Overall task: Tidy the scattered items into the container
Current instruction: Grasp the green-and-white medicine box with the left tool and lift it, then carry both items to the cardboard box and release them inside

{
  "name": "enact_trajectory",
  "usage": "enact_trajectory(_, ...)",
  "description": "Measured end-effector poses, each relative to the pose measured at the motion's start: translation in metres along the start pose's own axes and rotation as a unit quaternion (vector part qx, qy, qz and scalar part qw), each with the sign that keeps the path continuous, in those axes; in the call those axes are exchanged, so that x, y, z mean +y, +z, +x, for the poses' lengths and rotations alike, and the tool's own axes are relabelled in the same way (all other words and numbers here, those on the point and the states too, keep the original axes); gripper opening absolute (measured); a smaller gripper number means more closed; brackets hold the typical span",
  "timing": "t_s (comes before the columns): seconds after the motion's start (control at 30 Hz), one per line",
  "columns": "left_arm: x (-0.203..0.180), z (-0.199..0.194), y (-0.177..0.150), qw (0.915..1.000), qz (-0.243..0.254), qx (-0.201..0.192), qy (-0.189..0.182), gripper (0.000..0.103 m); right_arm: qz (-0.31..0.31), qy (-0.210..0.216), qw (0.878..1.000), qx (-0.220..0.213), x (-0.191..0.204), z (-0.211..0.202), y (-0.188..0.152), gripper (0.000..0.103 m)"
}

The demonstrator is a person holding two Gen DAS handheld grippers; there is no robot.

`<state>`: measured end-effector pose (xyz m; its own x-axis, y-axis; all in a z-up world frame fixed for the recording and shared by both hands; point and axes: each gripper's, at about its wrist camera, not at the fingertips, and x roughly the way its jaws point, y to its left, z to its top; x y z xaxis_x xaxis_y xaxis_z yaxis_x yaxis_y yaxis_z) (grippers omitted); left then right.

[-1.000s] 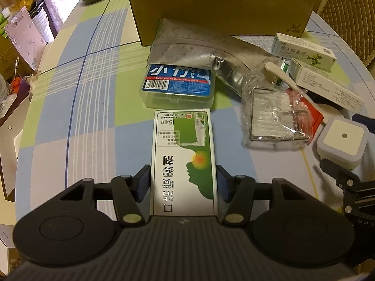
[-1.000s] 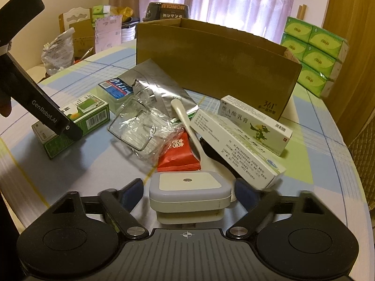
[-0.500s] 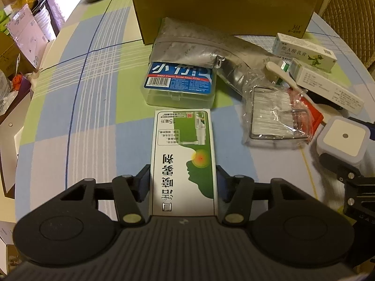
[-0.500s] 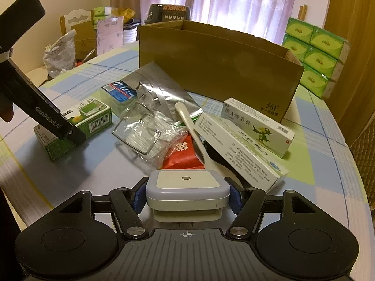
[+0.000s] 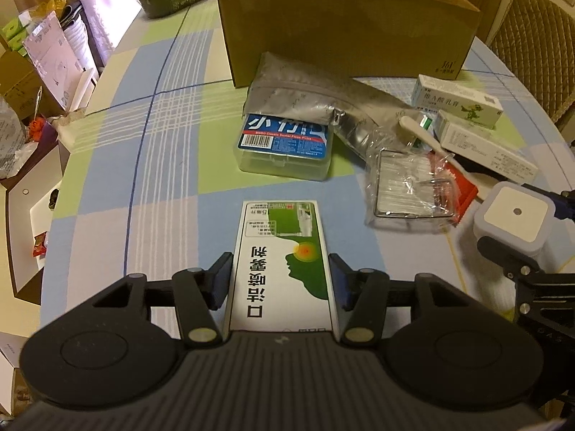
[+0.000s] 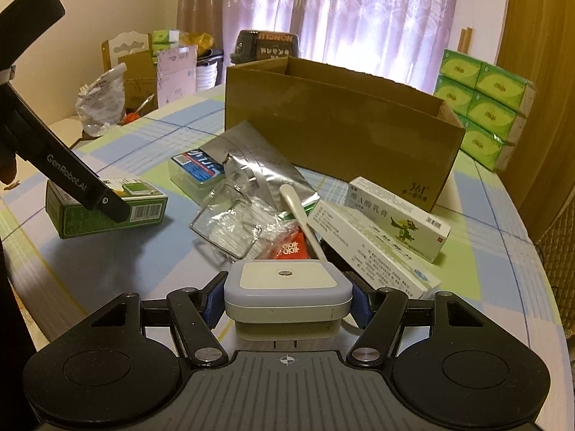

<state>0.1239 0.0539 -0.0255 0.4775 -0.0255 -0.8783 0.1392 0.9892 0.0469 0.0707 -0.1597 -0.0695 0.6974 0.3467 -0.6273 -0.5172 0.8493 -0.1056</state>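
A green and white medicine box (image 5: 284,251) is clamped lengthwise in my left gripper (image 5: 281,280), which is shut on it just above the checked tablecloth. The same green box (image 6: 107,208) appears at the left of the right wrist view, under a left finger (image 6: 86,190). My right gripper (image 6: 286,301) is shut on a square white night light (image 6: 287,280), also seen as the night light (image 5: 514,215) at the right edge. The open cardboard box (image 5: 345,32) (image 6: 337,125) stands beyond the clutter.
Between the grippers and the carton lie a floss pick case (image 5: 284,143), a silver foil pouch (image 5: 305,97), a bagged wire rack (image 5: 409,190), a red packet (image 6: 291,248), a white spoon (image 5: 424,133) and two long cartons (image 5: 456,100) (image 5: 485,147). Tissue packs (image 6: 481,100) are stacked at the right.
My right gripper went from open around the night light to shut on it, then rose a little. The left gripper kept hold of the green box and lifted slightly toward the carton.
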Motion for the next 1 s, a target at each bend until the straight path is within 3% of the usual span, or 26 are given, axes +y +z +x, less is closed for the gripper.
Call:
enact_trajectory(0.6, 0.000, -0.041, -0.002, 0.9994, -0.004, -0.035, -0.007, 0.051, -0.006, -0.011, 0.999, -0.038, 0.002, -0.024, 0.012, 0.069)
enact_trajectory(1.0, -0.009, -0.067, 0.058, 0.9954, 0.019, -0.091, -0.024, 0.051, 0.001, -0.037, 0.995, -0.095, -0.022, -0.035, 0.074, 0.069)
